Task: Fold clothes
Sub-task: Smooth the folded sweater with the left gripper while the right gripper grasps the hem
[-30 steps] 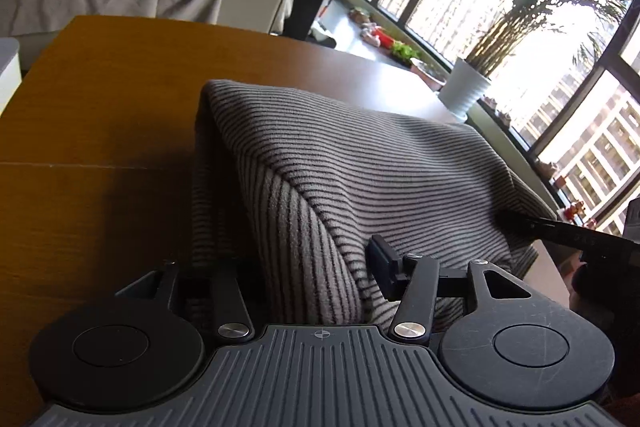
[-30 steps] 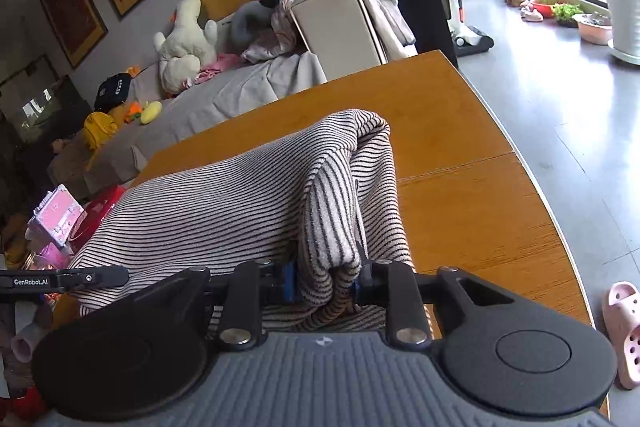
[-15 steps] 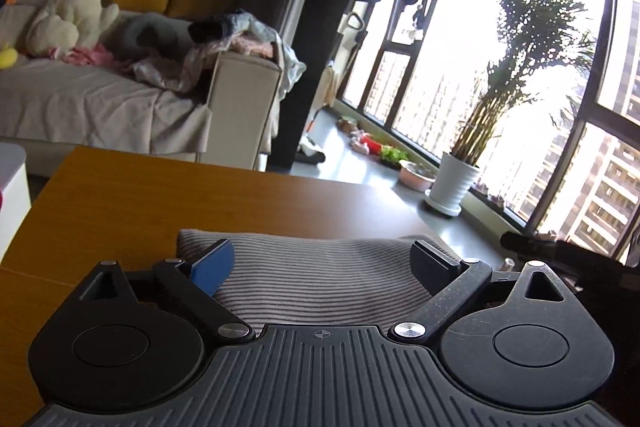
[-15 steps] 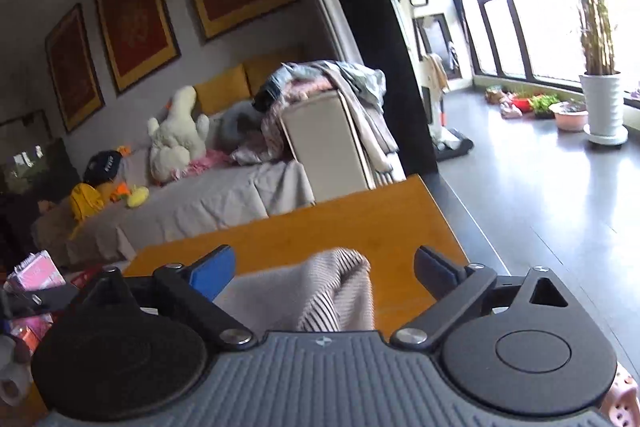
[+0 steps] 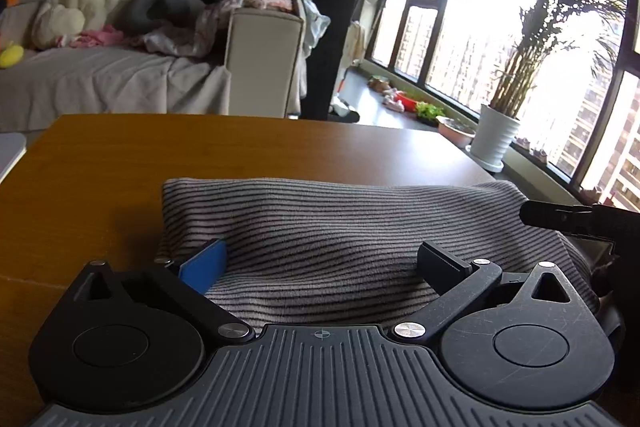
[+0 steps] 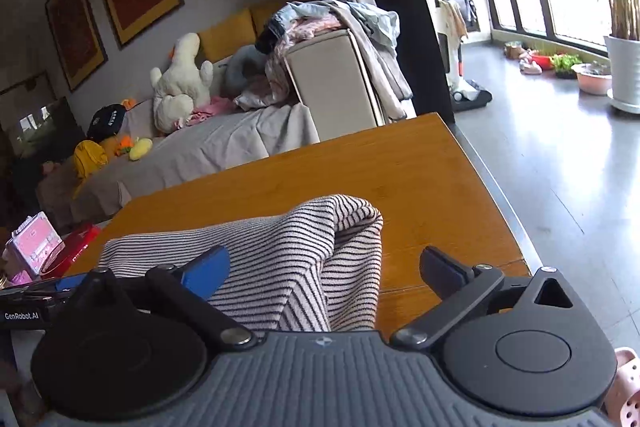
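Left gripper [image 5: 322, 259]: jaws spread wide, holding nothing; blue pad and black pad sit low over the near part of the striped garment [image 5: 340, 227], contact w/ cloth not determinable. Right gripper [image 6: 324, 269]: likewise spread wide, empty; the garment's right-hand folded end humps up between its fingers, not pinched.

Garment: lies on the wooden desk [image 5: 200, 143], toward the near edge, doubled over into a long band. Far fold line runs straight across in left view; right end bulges and shows a diagonal layer, so fold is loose there.

Step in hand, as judged: between folds, one fold laid, both grippers free. Task approx. midway; bundle not yet compact.

Next move calls for: re-grip at both ends of the band, pinch all layers together, carry one end over the other. Risk: right-end hump slips apart if only top layer is taken.

Beyond desk: sofa [image 6: 208, 147] w/ heaped clothes, potted plant [image 5: 496, 139] by window.
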A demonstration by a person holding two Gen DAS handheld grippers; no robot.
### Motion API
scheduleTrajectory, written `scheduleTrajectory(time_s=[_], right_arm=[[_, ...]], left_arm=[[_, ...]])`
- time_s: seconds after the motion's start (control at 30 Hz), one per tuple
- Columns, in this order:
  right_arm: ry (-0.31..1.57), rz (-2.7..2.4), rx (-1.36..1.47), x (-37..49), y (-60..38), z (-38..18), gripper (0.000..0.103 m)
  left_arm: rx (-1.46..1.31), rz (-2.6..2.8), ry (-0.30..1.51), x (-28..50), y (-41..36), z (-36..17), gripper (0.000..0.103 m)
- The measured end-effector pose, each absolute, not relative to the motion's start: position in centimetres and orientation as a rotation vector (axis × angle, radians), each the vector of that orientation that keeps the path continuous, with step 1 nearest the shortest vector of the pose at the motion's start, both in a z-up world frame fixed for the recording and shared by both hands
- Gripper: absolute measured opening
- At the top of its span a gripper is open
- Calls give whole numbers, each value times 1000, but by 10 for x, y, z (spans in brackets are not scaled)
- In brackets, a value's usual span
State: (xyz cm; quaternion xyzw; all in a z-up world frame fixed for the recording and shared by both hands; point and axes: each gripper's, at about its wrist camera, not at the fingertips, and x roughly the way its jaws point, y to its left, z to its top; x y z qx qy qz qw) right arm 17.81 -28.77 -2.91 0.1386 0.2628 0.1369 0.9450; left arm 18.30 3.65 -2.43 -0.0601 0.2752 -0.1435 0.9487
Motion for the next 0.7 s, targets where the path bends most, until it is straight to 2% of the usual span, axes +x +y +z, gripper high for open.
scheduleTrajectory(time_s=[0.3,0.7], right_arm=[[546,137,281,179,-270,-35,101],[600,329,-20,128,-194,-25,95]], left_arm=[[-120,-449,577,231,51,-32,103],[-48,-384,602,238,59,-21,103]])
